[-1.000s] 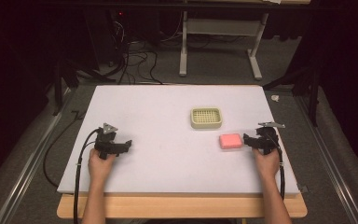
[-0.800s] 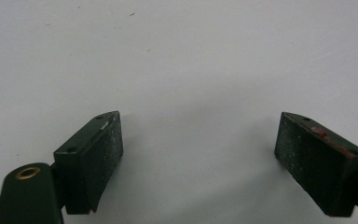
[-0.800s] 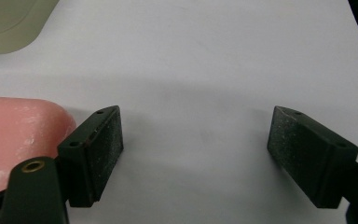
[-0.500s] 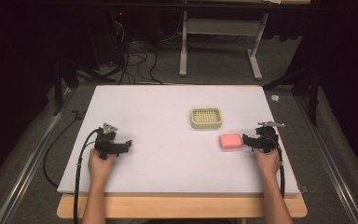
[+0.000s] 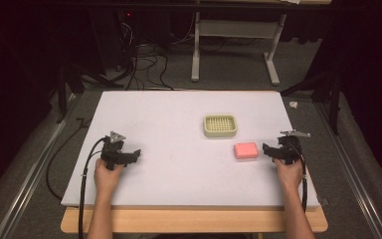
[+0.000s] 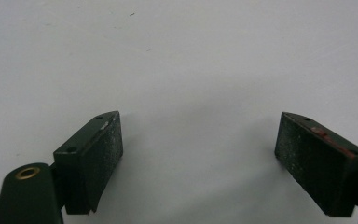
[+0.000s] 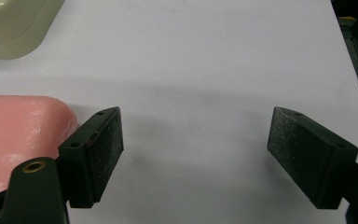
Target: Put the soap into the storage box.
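Note:
A pink soap bar [image 5: 246,150] lies flat on the white board [image 5: 179,164], right of centre. Behind it stands a cream soap dish [image 5: 220,125] with a grid top. My right gripper [image 5: 268,149] rests just right of the bar and is open with nothing between its jaws. In the right gripper view the pink bar [image 7: 18,135] lies outside the left jaw, and the dish corner [image 7: 14,21] shows at top left, with my right gripper [image 7: 196,149] over bare board. My left gripper [image 5: 135,155] sits far left, open and empty; my left gripper [image 6: 198,149] frames only white surface.
The board lies on a wooden table whose front edge [image 5: 194,221] is near the person. Metal rails [image 5: 25,184] run along both sides. A desk frame [image 5: 234,45] and cables [image 5: 144,64] stand on the floor beyond the far edge.

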Demonstrator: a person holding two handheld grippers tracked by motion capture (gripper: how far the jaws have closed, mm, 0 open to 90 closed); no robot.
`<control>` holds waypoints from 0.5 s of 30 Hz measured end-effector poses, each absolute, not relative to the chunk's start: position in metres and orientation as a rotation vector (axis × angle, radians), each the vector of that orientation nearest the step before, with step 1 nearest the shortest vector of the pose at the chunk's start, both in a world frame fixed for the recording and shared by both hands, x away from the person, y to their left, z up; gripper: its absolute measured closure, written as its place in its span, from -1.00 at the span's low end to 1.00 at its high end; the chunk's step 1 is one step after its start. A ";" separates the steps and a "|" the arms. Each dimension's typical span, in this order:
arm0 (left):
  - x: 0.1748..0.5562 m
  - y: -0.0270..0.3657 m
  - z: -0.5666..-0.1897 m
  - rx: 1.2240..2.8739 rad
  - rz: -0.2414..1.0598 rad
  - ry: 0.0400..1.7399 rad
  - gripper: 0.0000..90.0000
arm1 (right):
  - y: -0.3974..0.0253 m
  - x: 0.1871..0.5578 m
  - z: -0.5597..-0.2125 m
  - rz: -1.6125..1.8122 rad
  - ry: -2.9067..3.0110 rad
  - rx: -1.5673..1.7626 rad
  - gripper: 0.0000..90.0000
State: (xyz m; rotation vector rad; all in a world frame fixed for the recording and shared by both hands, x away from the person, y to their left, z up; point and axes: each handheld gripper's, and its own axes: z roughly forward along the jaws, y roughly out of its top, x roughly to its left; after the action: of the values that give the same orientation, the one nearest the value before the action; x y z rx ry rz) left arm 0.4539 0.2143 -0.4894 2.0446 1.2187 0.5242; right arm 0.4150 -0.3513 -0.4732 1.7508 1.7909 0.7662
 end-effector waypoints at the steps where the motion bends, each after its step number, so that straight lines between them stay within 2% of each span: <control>1: 0.454 0.214 -0.489 2.044 0.524 1.219 -0.66 | -0.352 0.414 -0.473 0.773 1.790 1.747 -0.58; 15: 0.454 0.214 -0.489 2.044 0.524 1.219 -0.65 | -0.348 0.388 -0.469 0.860 1.784 1.716 -0.55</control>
State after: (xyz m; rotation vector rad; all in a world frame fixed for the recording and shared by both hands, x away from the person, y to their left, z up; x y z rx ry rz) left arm 0.4539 0.2142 -0.4894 2.0436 1.2193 0.5244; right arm 0.3877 -0.3481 -0.4686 1.7164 1.7840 0.8600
